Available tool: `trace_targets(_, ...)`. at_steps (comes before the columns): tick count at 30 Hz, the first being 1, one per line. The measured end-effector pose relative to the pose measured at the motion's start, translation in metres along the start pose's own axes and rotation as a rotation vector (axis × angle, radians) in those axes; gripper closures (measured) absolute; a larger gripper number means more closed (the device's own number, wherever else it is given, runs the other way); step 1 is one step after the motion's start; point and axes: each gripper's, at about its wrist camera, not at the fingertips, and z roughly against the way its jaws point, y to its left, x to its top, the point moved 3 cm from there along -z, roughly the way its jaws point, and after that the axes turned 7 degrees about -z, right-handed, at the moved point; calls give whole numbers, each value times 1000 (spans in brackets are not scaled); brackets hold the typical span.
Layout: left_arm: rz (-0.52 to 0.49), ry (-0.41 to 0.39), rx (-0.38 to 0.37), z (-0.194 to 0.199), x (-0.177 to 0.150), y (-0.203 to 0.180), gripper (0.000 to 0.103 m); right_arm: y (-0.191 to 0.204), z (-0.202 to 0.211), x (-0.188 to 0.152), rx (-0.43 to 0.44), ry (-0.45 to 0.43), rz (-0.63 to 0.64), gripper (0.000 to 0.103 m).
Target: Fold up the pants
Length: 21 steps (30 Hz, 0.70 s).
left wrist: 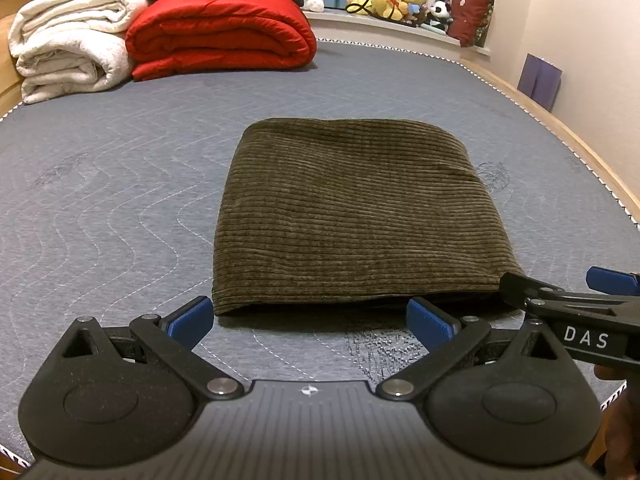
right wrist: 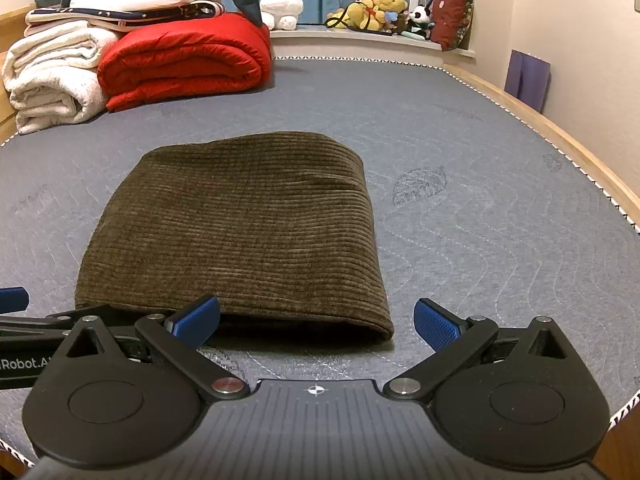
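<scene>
The olive-brown corduroy pants (left wrist: 344, 216) lie folded into a compact rectangle on the grey quilted mattress (left wrist: 100, 200); they also show in the right wrist view (right wrist: 240, 232). My left gripper (left wrist: 312, 320) is open and empty, just in front of the fold's near edge. My right gripper (right wrist: 316, 320) is open and empty at the near right corner of the fold. Part of the right gripper (left wrist: 580, 312) shows at the right of the left wrist view. Part of the left gripper (right wrist: 48, 320) shows at the left of the right wrist view.
A folded red quilt (left wrist: 220, 32) and white blankets (left wrist: 68, 44) are stacked at the far left of the mattress. Stuffed toys (left wrist: 396, 0) sit on a ledge beyond it. A wooden bed frame (left wrist: 560, 128) runs along the right edge.
</scene>
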Motion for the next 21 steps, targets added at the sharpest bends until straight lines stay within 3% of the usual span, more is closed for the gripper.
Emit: trace_targets(21, -7, -12, -5, 3, 1, 0, 0, -2, 0, 0, 2, 0, 1, 1)
